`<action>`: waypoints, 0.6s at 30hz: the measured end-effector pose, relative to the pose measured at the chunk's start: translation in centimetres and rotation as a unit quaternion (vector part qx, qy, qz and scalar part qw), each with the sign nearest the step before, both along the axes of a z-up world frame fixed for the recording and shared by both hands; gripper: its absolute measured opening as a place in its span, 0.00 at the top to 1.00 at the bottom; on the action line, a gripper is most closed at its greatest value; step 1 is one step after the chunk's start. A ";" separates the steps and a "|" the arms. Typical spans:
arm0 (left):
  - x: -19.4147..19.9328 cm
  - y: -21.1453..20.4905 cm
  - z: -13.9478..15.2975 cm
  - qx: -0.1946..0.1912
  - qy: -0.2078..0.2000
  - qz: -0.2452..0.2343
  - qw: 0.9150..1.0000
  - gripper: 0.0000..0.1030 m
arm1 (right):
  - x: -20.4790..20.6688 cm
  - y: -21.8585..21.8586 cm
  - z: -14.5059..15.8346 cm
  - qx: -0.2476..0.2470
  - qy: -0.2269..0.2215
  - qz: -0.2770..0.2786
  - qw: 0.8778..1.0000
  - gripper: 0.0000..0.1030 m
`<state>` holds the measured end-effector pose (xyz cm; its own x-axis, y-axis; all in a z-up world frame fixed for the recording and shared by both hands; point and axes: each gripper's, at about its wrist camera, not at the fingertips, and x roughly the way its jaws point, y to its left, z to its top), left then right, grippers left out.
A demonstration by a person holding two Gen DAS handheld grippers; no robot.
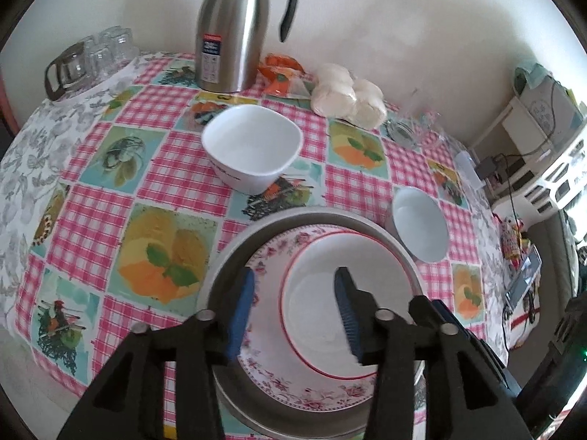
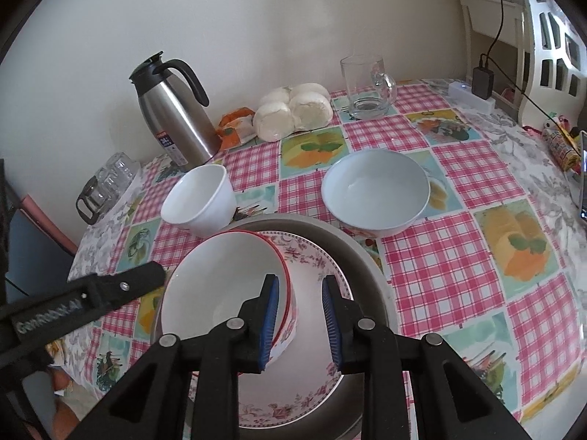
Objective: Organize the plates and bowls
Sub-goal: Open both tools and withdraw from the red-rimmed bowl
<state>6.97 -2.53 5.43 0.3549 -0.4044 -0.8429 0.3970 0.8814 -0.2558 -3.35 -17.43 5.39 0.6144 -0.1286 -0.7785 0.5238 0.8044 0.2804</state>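
Observation:
A red-rimmed white bowl sits on a floral plate, which lies on a larger grey plate. My left gripper hangs open over the bowl's left rim, one pad outside and one inside, neither pressing. My right gripper is open astride the bowl's right wall, with a gap at the outer pad. One of the left gripper's fingers shows at the bowl's far side. A squarish white bowl and a round pale bowl stand apart behind the stack.
Along the wall stand a steel thermos jug, bagged bread rolls, an orange packet, a glass mug and upturned glasses. A power strip with a charger lies at the back right.

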 end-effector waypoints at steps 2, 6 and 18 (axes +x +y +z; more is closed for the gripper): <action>0.2 0.4 -0.1 0.004 -0.001 0.012 1.000 0.47 | -0.1 -0.1 0.0 -0.002 0.000 -0.004 1.000 0.54; 0.8 1.1 -0.4 0.010 0.004 0.035 0.999 0.43 | -0.2 -0.3 0.1 -0.008 -0.001 -0.010 1.000 0.38; 1.7 2.6 -0.9 0.034 -0.013 0.087 0.996 0.19 | -0.2 -0.8 -0.2 -0.019 0.006 -0.027 0.999 0.05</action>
